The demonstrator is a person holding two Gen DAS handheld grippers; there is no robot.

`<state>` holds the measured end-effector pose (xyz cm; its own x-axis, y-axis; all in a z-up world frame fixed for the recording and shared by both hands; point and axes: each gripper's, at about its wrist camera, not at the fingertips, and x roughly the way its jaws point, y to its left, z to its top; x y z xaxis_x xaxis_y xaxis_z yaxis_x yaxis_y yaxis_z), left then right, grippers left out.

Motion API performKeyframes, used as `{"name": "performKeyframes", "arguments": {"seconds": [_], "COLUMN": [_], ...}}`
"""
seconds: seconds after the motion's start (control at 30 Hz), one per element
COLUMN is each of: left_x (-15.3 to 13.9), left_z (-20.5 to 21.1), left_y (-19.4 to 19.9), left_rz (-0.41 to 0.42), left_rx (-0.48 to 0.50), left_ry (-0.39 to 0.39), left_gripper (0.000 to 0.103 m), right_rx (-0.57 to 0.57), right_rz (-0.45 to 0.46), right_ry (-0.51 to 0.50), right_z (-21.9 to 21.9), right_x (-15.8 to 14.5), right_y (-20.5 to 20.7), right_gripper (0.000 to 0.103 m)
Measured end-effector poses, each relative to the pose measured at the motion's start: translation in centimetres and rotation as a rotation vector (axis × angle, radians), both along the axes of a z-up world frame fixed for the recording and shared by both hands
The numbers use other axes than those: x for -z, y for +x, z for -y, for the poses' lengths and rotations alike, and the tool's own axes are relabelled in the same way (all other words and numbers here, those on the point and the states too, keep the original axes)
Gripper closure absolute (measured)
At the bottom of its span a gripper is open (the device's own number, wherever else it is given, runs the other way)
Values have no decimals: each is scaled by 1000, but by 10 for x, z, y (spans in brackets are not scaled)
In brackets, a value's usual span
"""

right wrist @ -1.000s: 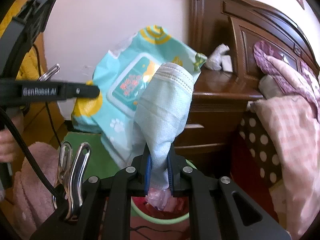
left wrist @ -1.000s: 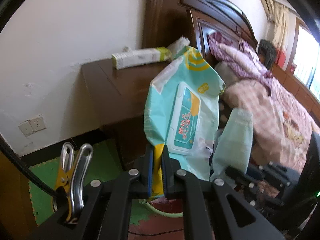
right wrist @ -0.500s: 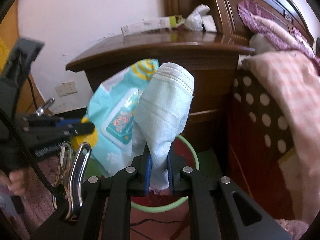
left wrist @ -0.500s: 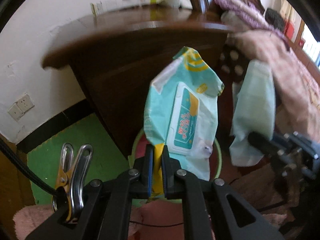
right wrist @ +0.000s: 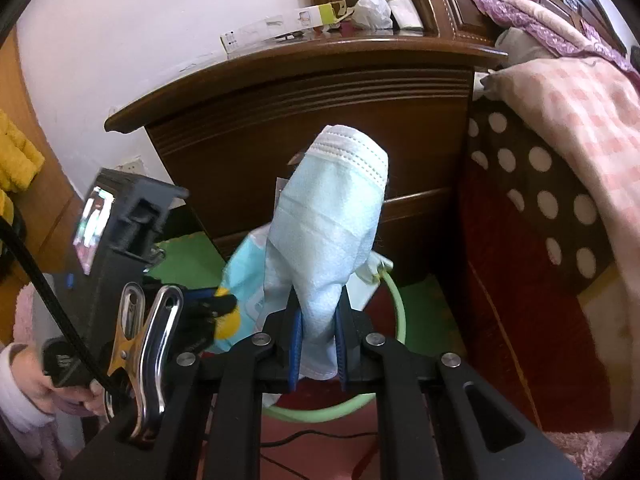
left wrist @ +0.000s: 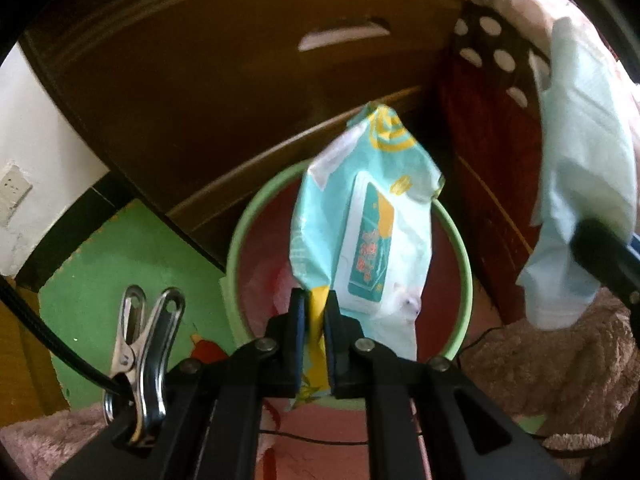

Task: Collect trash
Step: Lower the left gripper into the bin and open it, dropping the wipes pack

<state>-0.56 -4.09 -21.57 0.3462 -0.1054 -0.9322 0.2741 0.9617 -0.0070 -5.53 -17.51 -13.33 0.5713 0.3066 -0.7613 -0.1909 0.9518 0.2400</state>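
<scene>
The left tool (left wrist: 316, 312) is clamped on the yellow corner of a teal wet-wipes packet (left wrist: 368, 216), which stands up over the green-rimmed trash bin (left wrist: 248, 216) on the floor in front of the dark wooden nightstand (left wrist: 224, 92). The right tool (right wrist: 318, 324) is closed on a pale blue face mask (right wrist: 332, 224), held upright above the bin's rim at about 3 o'clock from the packet. On the nightstand top, at 12 o'clock in the right wrist view, lie a long white carton (right wrist: 280, 26) and crumpled paper (right wrist: 374, 2).
</scene>
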Motion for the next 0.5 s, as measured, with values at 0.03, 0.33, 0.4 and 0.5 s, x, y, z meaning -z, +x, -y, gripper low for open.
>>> {"name": "performKeyframes", "arguments": {"seconds": [0.03,0.33,0.4,0.5], "left_x": [3,28,30,31], "left_z": [0,4,1,-4], "left_y": [-4,5,8,8], "left_rz": [-3,-34,-56,-72], "left_rx": [3,-15,-25,-40], "left_ry": [3,11,-2,-17], "left_gripper": [92,80,71,68], "right_rx": [1,20,22,25], "right_rz": [-3,-20,-22,-22], "right_ry": [4,40,46,53], "right_z": [1,8,10,11], "right_x": [1,6,7,7], "right_y": [1,3,4,5], "right_gripper": [89,88,88,88]}}
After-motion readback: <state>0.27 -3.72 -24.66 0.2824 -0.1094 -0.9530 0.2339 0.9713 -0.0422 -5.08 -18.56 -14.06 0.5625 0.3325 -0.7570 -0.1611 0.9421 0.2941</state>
